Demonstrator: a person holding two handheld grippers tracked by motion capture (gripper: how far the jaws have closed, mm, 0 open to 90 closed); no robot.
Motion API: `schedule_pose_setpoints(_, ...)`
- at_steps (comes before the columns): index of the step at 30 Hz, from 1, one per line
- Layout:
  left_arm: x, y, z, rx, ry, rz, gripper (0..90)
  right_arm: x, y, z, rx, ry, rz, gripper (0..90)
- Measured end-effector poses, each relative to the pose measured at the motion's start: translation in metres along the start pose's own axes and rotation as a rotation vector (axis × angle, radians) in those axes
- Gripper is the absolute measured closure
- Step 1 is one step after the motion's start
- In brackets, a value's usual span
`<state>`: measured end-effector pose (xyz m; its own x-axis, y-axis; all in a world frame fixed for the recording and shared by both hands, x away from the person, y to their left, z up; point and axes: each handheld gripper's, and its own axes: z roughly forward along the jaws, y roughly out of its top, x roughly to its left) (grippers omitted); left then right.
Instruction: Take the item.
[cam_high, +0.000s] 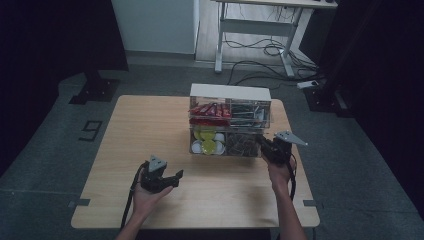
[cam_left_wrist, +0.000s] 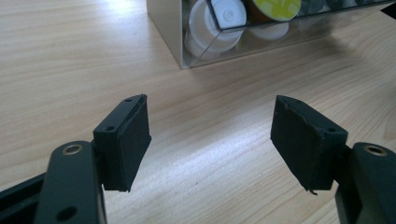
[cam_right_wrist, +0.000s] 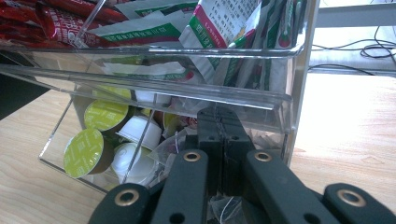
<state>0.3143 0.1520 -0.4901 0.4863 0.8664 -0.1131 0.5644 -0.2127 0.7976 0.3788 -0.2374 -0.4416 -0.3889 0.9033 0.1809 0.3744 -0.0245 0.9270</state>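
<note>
Right gripper (cam_right_wrist: 219, 122) is poking into the lower right bin of the clear acrylic two-tier organizer box (cam_high: 265, 95); the left gripper (cam_left_wrist: 210, 140) hangs over bare table.

The right one's jaws are pressed together inside the front opening, among the clear-wrapped dark sachets (cam_high: 242, 144), and a thin string runs by the pads, so it may be pinching one, hard to say. The left one's jaws stand wide apart with nothing between them, over the light wooden table (cam_high: 125, 130) (box corner just ahead). Green-lidded and white coffee capsules (cam_right_wrist: 84, 151) sit in the lower left bin, red packets (cam_high: 209, 111) above.
</note>
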Motion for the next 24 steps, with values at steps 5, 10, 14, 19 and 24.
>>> schedule_pose_setpoints(5, -0.004, 0.007, 0.002, -0.003, -0.004, 0.015, 28.6, 0.001, 0.001, 0.000, 0.006, -0.006, -0.005, 88.9)
schedule_pose_setpoints(10, -0.007, 0.014, 0.005, 0.001, -0.003, 0.032, 28.5, 0.001, 0.002, 0.000, 0.010, -0.011, -0.010, 88.9)
schedule_pose_setpoints(14, -0.009, 0.018, 0.008, 0.002, -0.004, 0.040, 28.6, 0.001, 0.002, 0.000, 0.010, -0.011, -0.010, 88.9)
schedule_pose_setpoints(19, -0.013, 0.023, 0.009, 0.000, -0.011, 0.048, 28.5, 0.001, 0.001, 0.001, 0.009, -0.011, -0.011, 88.9)
schedule_pose_setpoints(24, -0.015, 0.027, 0.010, -0.001, -0.013, 0.053, 28.6, 0.002, 0.001, 0.001, 0.012, -0.010, -0.013, 88.9)
